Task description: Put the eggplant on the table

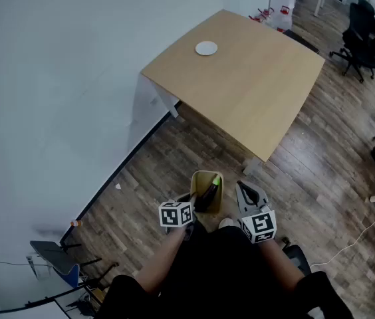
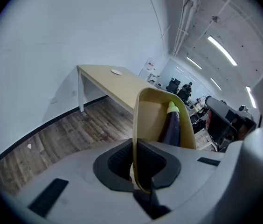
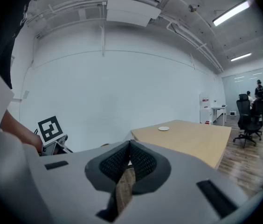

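Wood-plank flooring (image 1: 174, 165) and a pale wall (image 1: 54, 78) fill the head view, with a tan table (image 1: 254, 85) at one o'clock. At six o'clock, the left gripper (image 2: 134, 158) pinches the rim of a yellow bin (image 2: 148, 120). At its three o'clock, the right gripper (image 3: 129, 147) has its jaws pressed together on nothing. The eggplant (image 2: 173, 128) stands inside the bin. A small white disc (image 1: 206, 48) lies on the table at twelve o'clock.

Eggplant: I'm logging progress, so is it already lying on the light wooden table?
No, the purple eggplant stands inside the tan plastic bin clamped by the left tool, away from the light wooden table.
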A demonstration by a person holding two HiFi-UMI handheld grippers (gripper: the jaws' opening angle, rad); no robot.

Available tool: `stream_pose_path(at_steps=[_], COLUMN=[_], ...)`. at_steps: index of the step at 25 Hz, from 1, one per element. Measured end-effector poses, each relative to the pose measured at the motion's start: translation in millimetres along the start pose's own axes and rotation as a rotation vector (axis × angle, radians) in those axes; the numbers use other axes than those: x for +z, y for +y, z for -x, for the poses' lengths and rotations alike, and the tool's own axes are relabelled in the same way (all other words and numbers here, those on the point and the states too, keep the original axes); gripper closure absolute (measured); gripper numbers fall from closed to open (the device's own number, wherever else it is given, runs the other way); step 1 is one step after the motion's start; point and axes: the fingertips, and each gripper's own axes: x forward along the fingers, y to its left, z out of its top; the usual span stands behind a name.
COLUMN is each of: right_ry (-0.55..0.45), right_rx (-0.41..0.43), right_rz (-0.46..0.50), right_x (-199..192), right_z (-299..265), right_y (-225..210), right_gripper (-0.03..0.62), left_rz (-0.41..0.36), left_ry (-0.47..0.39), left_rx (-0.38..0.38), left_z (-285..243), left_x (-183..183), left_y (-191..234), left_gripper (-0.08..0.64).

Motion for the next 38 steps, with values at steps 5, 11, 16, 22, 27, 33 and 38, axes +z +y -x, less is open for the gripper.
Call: stream_pose_path(at_steps=[5,11,16,22,27,33,38], right_ry=[-0.012,0.05,0.083,0.135,0.173,0.164,0.165], right_rx=[0.042,0.097,0.094,0.059,-0.02,-0.138,-0.188], right_rz=[-0.059,-0.028,-0.03,-0.021,-0.096,-0.167,-0.184], right_x=[-1.8,-7.8,-6.8,6.1,17.9,38.4,57.0], right_z=[-9.3,-40.7,-88.5,-179.7,-238.9,-295.9,-331.4], right_y=[8.5,28.1,38.6,54.8,54.0,54.3,62.2], right_gripper=[0.532,0.532,0.532,0.532,0.532,0.532,0.532], left_rz=[0.022,0.08,0.095,0.061,0.029,-0.035,-0.052], left_ry=[-0.001,0.0,0.004,0.031,0.078,0.119,0.099], left_rx=[0.013,0.011,0.003,-0.026,-0.059,-0.136,-0.184], left_z=[0.6,1.3,-1.1,-19.1,-38.1,-50.0,-57.3], left_x=[0.8,7.5,23.6,81.6,130.8,191.9,231.3], left_y=[6.3,33.1,70.5,155.2,212.0,256.5,276.4], left_gripper=[0.54,0.54,0.54,0.54,0.54,0.54,0.54])
